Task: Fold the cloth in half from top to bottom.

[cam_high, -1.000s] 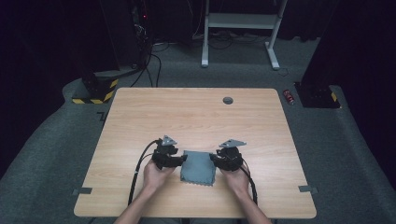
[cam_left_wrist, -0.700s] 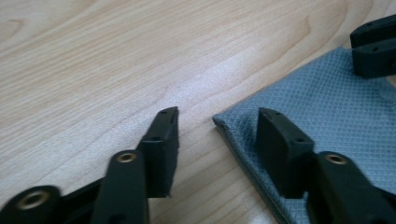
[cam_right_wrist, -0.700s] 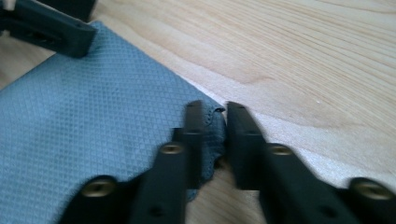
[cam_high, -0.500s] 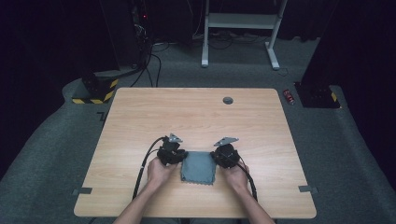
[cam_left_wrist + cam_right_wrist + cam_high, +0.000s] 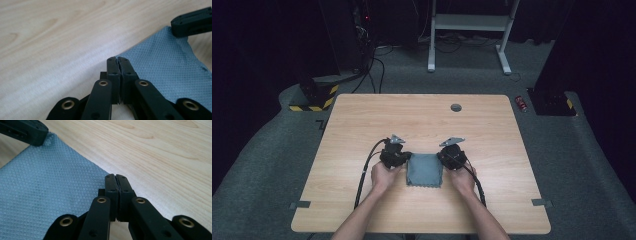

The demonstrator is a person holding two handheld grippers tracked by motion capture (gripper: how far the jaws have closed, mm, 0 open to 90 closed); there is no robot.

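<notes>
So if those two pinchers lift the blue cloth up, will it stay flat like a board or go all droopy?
Probably droopy. The blue cloth looks thin and woven, and it already wrinkles near the far corner. It likely weighs very little, since it lies flat on the table. The left gripper and right gripper are shut at its corners, so the middle would probably sag.

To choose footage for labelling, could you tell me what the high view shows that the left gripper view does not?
High view: the whole table, the left hand and right hand, the grey floor. Left gripper view: the cloth with its diamond weave, and the left gripper fingers, just closed, pinching its edge. Both: the cloth, the table's wood, the right gripper at the cloth's other corner.
</notes>
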